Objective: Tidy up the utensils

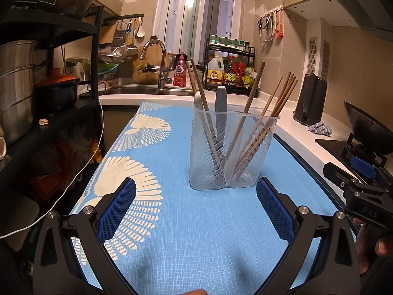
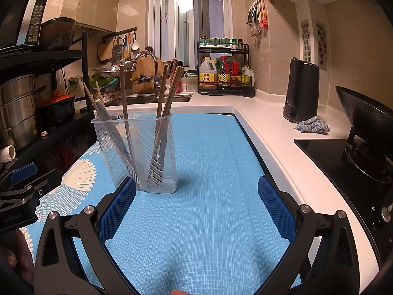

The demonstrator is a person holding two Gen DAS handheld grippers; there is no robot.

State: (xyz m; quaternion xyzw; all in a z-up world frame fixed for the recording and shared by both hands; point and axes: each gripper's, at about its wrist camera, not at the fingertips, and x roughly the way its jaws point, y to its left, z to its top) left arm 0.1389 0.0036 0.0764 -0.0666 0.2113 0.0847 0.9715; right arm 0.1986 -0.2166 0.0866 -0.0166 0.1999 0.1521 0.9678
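A clear plastic utensil holder (image 1: 231, 152) stands upright on the blue mat (image 1: 186, 233). Inside it lean several wooden chopsticks (image 1: 270, 113) and two grey utensil handles (image 1: 221, 98). My left gripper (image 1: 196, 191) is open just in front of the holder, with nothing between its blue pads. In the right wrist view the holder (image 2: 137, 152) stands ahead to the left, chopsticks (image 2: 169, 93) sticking out of it. My right gripper (image 2: 196, 191) is open and empty, its left pad (image 2: 118, 209) close to the holder's base. The other gripper (image 1: 363, 196) shows at the right edge of the left wrist view.
A white counter (image 2: 277, 132) runs along the mat's right side, with a black kettle (image 2: 302, 91), a blue cloth (image 2: 313, 125) and a stove with a wok (image 2: 363, 127). A sink and tap (image 1: 157, 64) lie behind, a bottle rack (image 1: 231, 71) beside them. A black shelf with pots (image 1: 29, 93) stands left.
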